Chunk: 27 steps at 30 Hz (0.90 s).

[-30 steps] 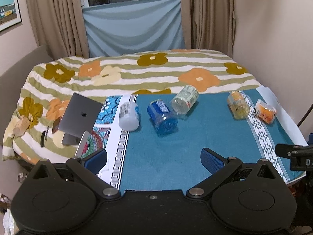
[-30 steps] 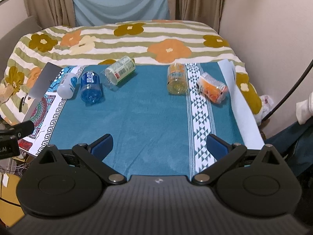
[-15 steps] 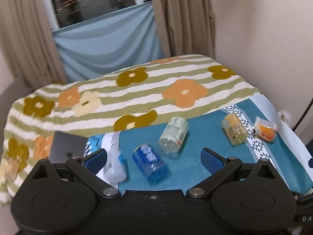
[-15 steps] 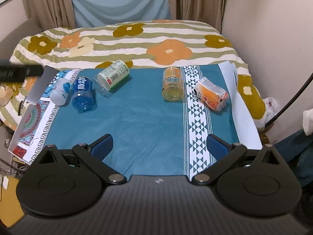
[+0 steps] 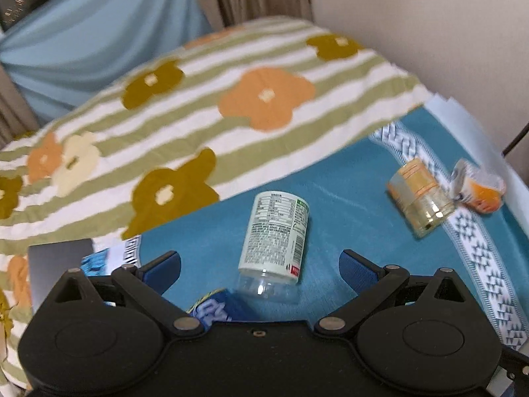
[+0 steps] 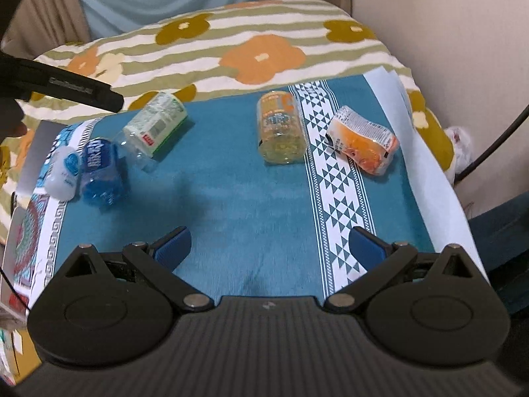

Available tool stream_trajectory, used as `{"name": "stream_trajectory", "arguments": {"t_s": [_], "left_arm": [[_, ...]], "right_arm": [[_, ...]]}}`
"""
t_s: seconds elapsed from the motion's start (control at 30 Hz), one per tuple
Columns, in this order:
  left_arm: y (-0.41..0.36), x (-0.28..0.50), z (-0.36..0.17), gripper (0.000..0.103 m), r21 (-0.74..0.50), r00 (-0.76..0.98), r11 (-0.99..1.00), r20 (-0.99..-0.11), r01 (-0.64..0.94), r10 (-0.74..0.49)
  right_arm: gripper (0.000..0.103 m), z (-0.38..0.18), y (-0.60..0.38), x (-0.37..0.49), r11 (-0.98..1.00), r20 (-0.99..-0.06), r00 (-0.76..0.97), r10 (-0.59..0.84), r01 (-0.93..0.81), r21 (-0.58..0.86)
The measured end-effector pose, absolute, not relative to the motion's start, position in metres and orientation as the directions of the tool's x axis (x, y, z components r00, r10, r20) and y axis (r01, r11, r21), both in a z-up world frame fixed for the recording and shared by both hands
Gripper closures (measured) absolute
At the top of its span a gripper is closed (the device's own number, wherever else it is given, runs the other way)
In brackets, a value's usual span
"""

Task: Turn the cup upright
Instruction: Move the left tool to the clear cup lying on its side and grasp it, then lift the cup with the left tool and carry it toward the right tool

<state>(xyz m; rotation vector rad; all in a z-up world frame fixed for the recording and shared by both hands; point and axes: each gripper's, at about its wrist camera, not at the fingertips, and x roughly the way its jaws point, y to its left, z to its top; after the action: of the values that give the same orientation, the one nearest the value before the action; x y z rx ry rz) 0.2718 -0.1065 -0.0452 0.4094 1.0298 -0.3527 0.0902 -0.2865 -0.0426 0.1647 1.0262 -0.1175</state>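
Several cut-bottle cups lie on their sides on a teal cloth point(image 6: 231, 192). A green-and-white labelled cup point(image 5: 274, 231) point(image 6: 155, 125) lies between my left gripper's open fingers, a little ahead of them. A blue cup point(image 6: 101, 172) point(image 5: 215, 307) and a white cup point(image 6: 61, 173) lie to its left. An orange-labelled clear cup point(image 6: 281, 129) point(image 5: 418, 195) and an orange packet-like cup point(image 6: 363, 144) point(image 5: 479, 188) lie to the right. My left gripper point(image 5: 259, 266) is open and empty. My right gripper point(image 6: 269, 243) is open and empty, hovering over the cloth's near part.
A flowered striped blanket point(image 6: 258, 56) covers the bed behind the cloth. A grey laptop point(image 5: 58, 271) lies at the left edge. A wall point(image 6: 446, 33) stands close on the right, with a dark cable point(image 6: 489, 152). Curtains hang at the back.
My left gripper has moved forward and right, over the blue cup toward the green-and-white cup. My right gripper has moved forward a little. Both stayed open.
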Motion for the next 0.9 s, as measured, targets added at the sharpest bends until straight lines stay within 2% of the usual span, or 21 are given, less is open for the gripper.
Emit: {"name": "stream_trajectory", "arguments": {"t_s": [0.3,0.5,0.6,0.73,0.9], "left_arm": [[-0.115,0.325,-0.106,0.002,0.092,0.299,0.85,-0.951,0.519,-0.079],[-0.118,0.336,-0.126,0.009,0.073,0.25,0.838,-0.965,0.541,-0.077],[-0.118,0.339,-0.133,0.018,0.063,0.228,0.832,-0.97,0.551,-0.078],[-0.117,0.343,-0.14,0.035,0.051,0.201,0.831,-0.977,0.555,-0.074],[-0.117,0.343,-0.141,0.036,0.039,0.19,0.826,-0.978,0.563,-0.083]], "right_arm": [[0.0,-0.076,-0.29,0.125,0.961,-0.9,0.435,-0.017,0.255,0.105],[0.0,-0.091,-0.29,0.135,0.946,-0.916,0.4,0.013,0.291,0.141],[0.0,-0.095,-0.288,0.139,0.941,-0.921,0.388,0.018,0.304,0.147],[0.0,-0.098,-0.29,0.145,0.928,-0.924,0.381,0.035,0.33,0.171],[0.0,-0.101,-0.287,0.15,0.929,-0.924,0.38,0.043,0.325,0.177]]}}
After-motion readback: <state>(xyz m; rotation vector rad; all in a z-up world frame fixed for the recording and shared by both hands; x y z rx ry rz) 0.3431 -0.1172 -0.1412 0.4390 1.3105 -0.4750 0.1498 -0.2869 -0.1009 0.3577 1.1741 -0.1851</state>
